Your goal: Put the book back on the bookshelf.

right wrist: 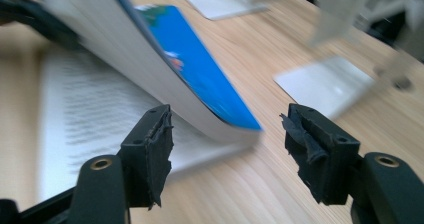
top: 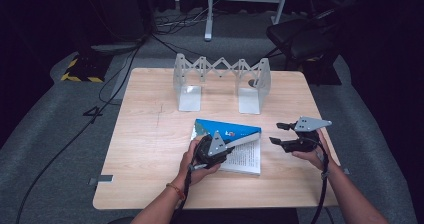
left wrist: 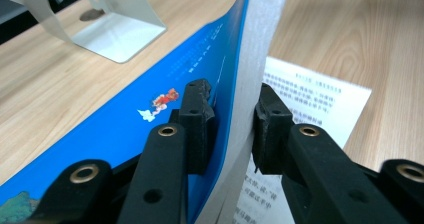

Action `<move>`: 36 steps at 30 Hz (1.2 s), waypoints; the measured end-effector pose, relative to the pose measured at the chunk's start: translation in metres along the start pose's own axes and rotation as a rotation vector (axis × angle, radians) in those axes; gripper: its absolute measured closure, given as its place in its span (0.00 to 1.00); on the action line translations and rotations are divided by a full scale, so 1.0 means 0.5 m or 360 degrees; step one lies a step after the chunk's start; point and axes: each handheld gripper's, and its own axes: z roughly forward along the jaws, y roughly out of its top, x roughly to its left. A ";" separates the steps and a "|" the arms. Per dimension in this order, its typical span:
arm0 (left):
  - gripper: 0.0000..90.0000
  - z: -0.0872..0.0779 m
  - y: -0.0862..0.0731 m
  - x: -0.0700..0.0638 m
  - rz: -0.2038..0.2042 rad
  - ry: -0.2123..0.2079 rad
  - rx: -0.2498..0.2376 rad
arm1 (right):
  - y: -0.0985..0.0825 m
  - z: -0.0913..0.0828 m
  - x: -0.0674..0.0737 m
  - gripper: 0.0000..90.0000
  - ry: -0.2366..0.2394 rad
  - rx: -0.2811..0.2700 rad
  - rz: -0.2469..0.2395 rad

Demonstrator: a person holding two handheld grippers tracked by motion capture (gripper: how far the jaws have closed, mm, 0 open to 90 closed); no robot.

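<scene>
The left gripper [top: 226, 151] has its jaws clamped on the lifted blue cover and pages of an open book [top: 245, 156] lying at the surface's [top: 150, 134] centre. At three o'clock, the right gripper [top: 279, 134] hovers, jaws apart, holding nothing. At twelve o'clock stands a metal book rack [top: 220, 81].

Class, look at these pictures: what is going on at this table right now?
A person works a gripper in each hand over a blue-covered book lying open on a wooden table. The left gripper is shut on the cover and a wad of pages, lifted off the printed page below. The right gripper is open, apart from the book. A folding metal bookend stands behind.
</scene>
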 end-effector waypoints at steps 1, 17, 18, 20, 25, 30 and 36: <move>0.80 -0.003 -0.001 0.003 0.0000 -0.0001 -0.0020 | -0.009 0.005 -0.009 0.40 -0.0021 0.0032 0.0023; 0.82 -0.040 -0.010 0.041 -0.0161 -0.0110 -0.0221 | -0.062 0.113 -0.009 0.38 0.0018 0.0273 -0.0010; 0.82 -0.042 -0.011 0.042 -0.0162 -0.0115 -0.0238 | -0.064 0.117 -0.010 0.38 0.0023 0.0275 -0.0006; 0.82 -0.046 -0.011 0.047 -0.0175 -0.0132 -0.0254 | -0.067 0.124 -0.010 0.38 0.0023 0.0282 -0.0011; 0.82 -0.051 -0.009 0.053 -0.0182 -0.0162 -0.0276 | -0.063 0.134 -0.007 0.37 0.0034 0.0246 -0.0030; 0.82 -0.066 -0.010 0.061 -0.0211 -0.0161 -0.0327 | -0.050 0.119 -0.002 0.47 0.0060 0.0096 -0.0010; 0.80 -0.111 -0.011 0.062 -0.0196 -0.0140 -0.0363 | -0.001 0.094 0.014 0.54 0.0047 -0.0075 -0.0008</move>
